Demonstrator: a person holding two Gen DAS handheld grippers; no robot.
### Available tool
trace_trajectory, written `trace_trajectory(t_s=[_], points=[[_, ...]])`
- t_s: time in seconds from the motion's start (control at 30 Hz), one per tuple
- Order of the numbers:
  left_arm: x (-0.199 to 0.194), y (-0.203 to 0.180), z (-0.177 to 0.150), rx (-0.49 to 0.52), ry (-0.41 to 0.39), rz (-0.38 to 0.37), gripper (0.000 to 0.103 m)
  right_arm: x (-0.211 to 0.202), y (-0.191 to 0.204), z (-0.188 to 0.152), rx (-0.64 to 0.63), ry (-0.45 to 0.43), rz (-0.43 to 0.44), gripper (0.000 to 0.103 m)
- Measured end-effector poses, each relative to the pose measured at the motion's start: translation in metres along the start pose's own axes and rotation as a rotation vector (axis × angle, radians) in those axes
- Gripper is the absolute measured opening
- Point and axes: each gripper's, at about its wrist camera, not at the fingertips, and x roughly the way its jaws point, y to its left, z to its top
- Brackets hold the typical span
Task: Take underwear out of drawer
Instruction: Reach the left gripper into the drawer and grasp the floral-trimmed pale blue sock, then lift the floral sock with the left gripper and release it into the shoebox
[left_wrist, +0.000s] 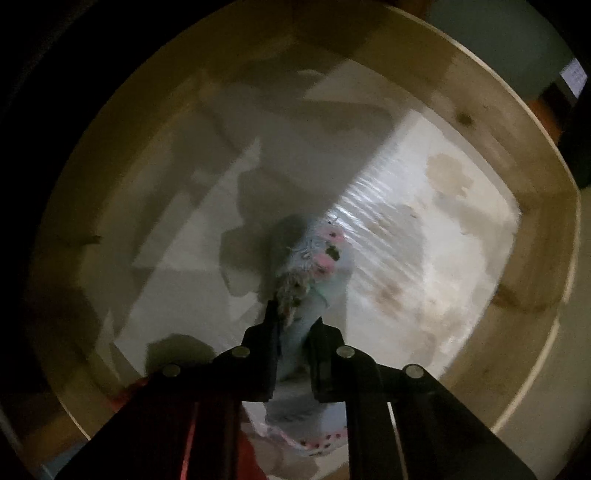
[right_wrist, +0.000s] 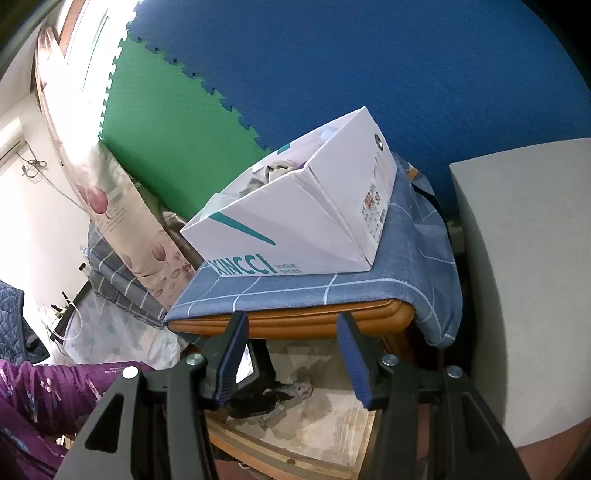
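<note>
A pale blue piece of underwear (left_wrist: 321, 254) with pink dots lies bunched on the white-lined floor of the open wooden drawer (left_wrist: 535, 221). Pointing straight down into the drawer, my left gripper (left_wrist: 295, 325) is shut on the near end of the cloth, which shows between the black fingers (left_wrist: 271, 332). In the right wrist view the same drawer (right_wrist: 295, 458) is pulled out below the cabinet top, with the left gripper (right_wrist: 258, 391) and the underwear (right_wrist: 301, 387) inside it. My right gripper (right_wrist: 291, 332) hangs open in front of the drawer with nothing between its blue pads (right_wrist: 236, 343).
A white shoe box (right_wrist: 295, 229) with cloth inside stands on a blue checked cover (right_wrist: 295, 291) over the wooden cabinet top. A grey block (right_wrist: 524, 277) rises at the right. A purple sleeve (right_wrist: 44, 391) reaches in from the left. The drawer lining (left_wrist: 424, 266) is stained.
</note>
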Motion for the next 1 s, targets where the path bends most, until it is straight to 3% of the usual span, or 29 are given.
trace_trajectory(t_s=[0.17,0.47,0.63,1.0], points=[[-0.023,-0.031,-0.001,0.104,-0.048,0.001,0.010,-0.004,-0.007,0.002,0.038,-0.020,0.010,0.051],[-0.103,-0.046,0.003,0.124,-0.229,0.002,0.010,-0.009,-0.012,0.000,0.058,-0.035,-0.002,0.051],[-0.153,-0.062,-0.001,0.097,-0.329,-0.002,0.011,-0.007,-0.007,0.000,0.037,-0.026,-0.012,0.051],[-0.189,-0.068,-0.012,-0.002,-0.440,0.006,0.011,-0.007,-0.004,0.000,0.016,-0.019,-0.025,0.051]])
